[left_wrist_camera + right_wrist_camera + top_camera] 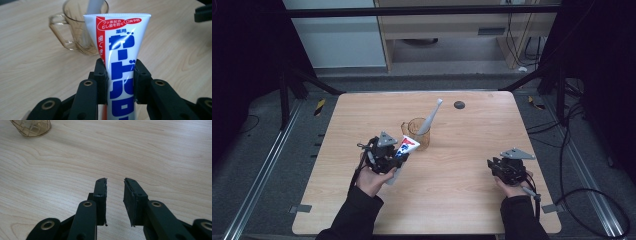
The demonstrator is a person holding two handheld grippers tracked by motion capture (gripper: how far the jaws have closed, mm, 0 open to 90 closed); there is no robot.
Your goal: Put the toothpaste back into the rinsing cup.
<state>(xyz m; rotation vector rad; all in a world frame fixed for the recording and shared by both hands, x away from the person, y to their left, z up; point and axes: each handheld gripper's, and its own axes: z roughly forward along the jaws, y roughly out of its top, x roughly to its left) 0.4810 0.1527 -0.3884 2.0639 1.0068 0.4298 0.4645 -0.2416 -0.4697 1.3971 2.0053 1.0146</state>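
While our left tongs (120, 75) pinch the toothpaste tube (122, 50) just off the worktop (452, 200) beside the amber mug (418, 131) holding an electric toothbrush (431, 119), our right tongs (115, 195) hang slightly spread and empty.

Readable text sits on the toothpaste tube (122, 65) only, seen in left gripper view. All Japanese.

- Red band near tube's flat crimped end: white-outlined bubbles w/ red print, "フッ素配合 むし歯を防ぐ" and "口臭予防".
- Just below bubbles: small blue "薬用".
- Red strip along one edge of tube: white chars "歯ぐき", rest cut off.
- Down the tube's white middle: big blue katakana brand, roughly "ガードハロー"; lower chars partly hidden, can't confirm.

In high view the tube (406, 146) shows red/blue print, too small to read.
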